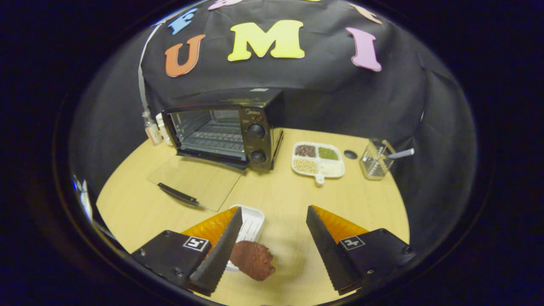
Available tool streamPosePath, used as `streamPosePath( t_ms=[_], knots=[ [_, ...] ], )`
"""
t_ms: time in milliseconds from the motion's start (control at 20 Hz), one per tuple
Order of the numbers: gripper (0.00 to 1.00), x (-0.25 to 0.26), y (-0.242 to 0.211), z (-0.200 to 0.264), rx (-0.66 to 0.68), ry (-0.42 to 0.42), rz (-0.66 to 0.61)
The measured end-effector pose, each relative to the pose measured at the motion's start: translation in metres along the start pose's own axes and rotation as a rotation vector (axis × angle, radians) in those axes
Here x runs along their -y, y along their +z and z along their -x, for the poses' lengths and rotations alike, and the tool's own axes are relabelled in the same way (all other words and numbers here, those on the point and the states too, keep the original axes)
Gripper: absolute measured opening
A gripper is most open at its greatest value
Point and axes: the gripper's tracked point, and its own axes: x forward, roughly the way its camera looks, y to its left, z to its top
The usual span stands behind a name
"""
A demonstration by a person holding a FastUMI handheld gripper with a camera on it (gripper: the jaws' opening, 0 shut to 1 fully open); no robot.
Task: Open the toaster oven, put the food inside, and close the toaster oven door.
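Observation:
The black toaster oven (238,131) stands at the far left of the round wooden table, its glass door (193,180) folded down flat onto the tabletop and the wire rack inside showing. A brown piece of food (253,260) lies partly on a small white tray (250,225), close beside the left finger. My gripper (274,216) is open, its fingers wide apart above the table, with the food low between them nearer the left one. Neither finger touches the food.
A white divided dish (340,168) with beans and grains sits right of the oven. Beyond it stand a clear glass container (375,161) holding a white stick and a small dark disc (350,154). Small bottles (152,129) stand left of the oven.

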Motion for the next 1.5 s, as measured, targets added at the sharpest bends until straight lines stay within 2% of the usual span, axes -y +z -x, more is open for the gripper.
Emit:
streamPosePath(
  t_ms=[200, 350, 450, 550, 650, 850, 1050, 1250, 1350, 1500],
  knots=[
    [0.85, -0.002, -0.044, -0.004, -0.129, 0.159, -0.116],
    [0.63, -0.013, -0.056, -0.007, -0.195, 0.268, -0.256],
    [0.44, -0.021, -0.057, -0.008, -0.228, 0.333, -0.371],
    [0.25, -0.020, -0.055, -0.010, -0.256, 0.361, -0.438],
    [0.20, -0.019, -0.052, -0.006, -0.263, 0.369, -0.462],
    [0.14, -0.025, -0.023, 0.012, -0.207, 0.377, -0.429],
    [0.14, -0.057, 0.025, 0.036, -0.106, 0.415, -0.469],
    [0.14, -0.096, 0.065, 0.027, -0.006, 0.375, -0.580],
    [0.14, -0.126, 0.086, 0.016, 0.063, 0.426, -0.655],
    [0.14, -0.154, 0.110, -0.020, 0.174, 0.435, -0.812]
  ],
)
